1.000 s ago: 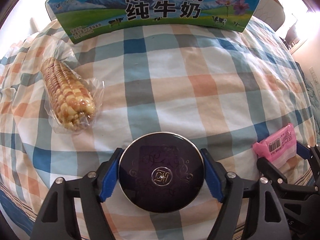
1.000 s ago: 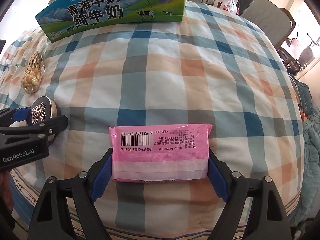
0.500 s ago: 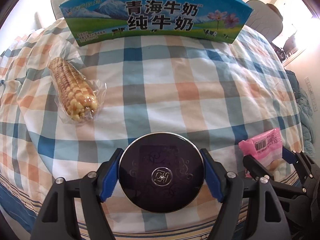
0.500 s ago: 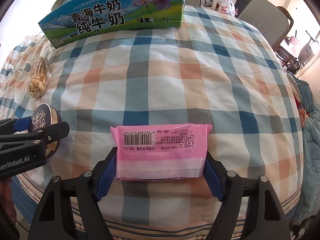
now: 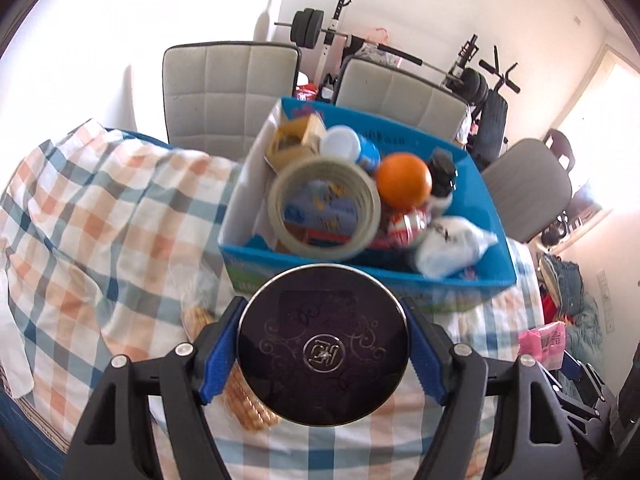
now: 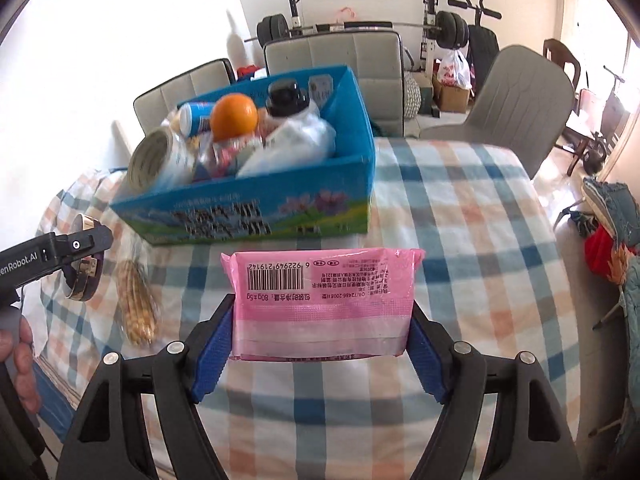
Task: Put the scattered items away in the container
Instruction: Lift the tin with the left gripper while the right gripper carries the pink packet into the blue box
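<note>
Both loads are up and ahead sits the blue box (image 5: pixel 496 268). My left gripper (image 5: pixel 324 344) clenches the round dark tin (image 5: pixel 323 356); my right gripper (image 6: pixel 320 340) clamps the pink packet (image 6: pixel 324 300). I want each clear past the near wall before letting go, aiming for gaps. Corn cob (image 6: pixel 136 308) lies half hidden under the left jaws; free room in the box is hard to judge.

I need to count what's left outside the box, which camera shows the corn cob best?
The right wrist view: the wrapped corn cob lies whole on the checked cloth. In the left wrist view the round tin hides most of it.
</note>
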The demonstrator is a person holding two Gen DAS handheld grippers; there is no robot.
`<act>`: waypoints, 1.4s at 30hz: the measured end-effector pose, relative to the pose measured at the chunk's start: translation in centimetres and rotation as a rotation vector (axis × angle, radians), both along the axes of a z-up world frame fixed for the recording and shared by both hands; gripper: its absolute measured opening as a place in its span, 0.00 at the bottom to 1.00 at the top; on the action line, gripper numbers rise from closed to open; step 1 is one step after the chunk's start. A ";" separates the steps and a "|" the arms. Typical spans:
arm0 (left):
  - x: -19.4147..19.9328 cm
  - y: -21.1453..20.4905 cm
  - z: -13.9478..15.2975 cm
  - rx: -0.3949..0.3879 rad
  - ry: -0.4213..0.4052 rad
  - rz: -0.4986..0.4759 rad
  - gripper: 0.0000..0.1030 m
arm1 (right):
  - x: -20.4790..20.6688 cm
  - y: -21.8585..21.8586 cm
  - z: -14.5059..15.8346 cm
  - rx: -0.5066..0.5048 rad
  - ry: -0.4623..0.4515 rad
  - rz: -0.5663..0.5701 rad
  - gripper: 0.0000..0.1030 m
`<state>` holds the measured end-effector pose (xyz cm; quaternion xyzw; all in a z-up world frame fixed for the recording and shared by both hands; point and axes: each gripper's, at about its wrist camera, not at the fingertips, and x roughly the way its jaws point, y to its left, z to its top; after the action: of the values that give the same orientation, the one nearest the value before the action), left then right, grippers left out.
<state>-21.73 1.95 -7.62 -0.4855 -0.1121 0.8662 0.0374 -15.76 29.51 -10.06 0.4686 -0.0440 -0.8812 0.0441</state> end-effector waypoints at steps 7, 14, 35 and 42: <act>-5.7 -1.6 1.8 0.008 0.054 0.045 0.74 | -9.3 -3.3 1.7 0.043 0.074 0.051 0.77; -7.5 -2.0 0.6 0.017 0.027 0.033 0.74 | -15.1 -8.1 -2.2 0.182 0.060 0.169 0.77; -9.4 8.2 -2.9 -0.072 0.044 -0.135 0.74 | -12.1 0.3 -0.3 -0.117 0.091 0.007 0.97; -10.2 10.9 -5.3 -0.134 0.056 -0.152 0.74 | -9.5 2.2 0.1 -0.026 0.109 -0.019 0.97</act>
<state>-31.92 12.87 -12.91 -0.4698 -0.0157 0.8795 0.0739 -25.22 31.71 -9.92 0.4191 -0.0571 -0.9051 0.0442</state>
